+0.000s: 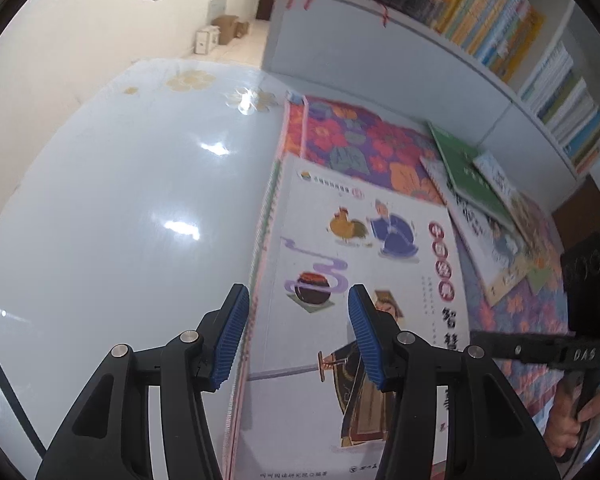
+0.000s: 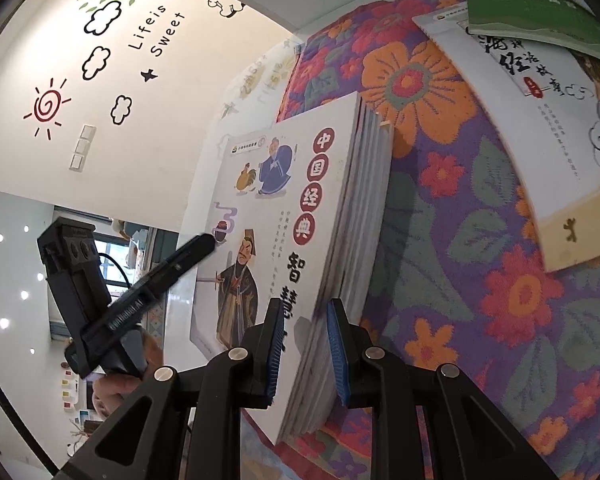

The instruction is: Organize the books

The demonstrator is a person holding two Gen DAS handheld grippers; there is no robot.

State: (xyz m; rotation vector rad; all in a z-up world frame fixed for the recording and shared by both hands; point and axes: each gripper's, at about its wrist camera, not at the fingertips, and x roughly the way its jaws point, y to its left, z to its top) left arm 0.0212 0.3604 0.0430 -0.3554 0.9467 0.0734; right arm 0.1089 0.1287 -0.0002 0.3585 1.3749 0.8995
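Gripping book stack, right tool, seemingly.

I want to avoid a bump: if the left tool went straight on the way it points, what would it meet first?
Most likely the white storybook stack: the left tool straddles its left edge, so the stack's top cover or edge lies ahead. Depth is unclear; the floral cloth lies beyond.

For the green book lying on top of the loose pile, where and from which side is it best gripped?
Probably its free upper corner, approached from the shelf side: the green book lies flat across a white book, and that corner overhangs the flowered mat.
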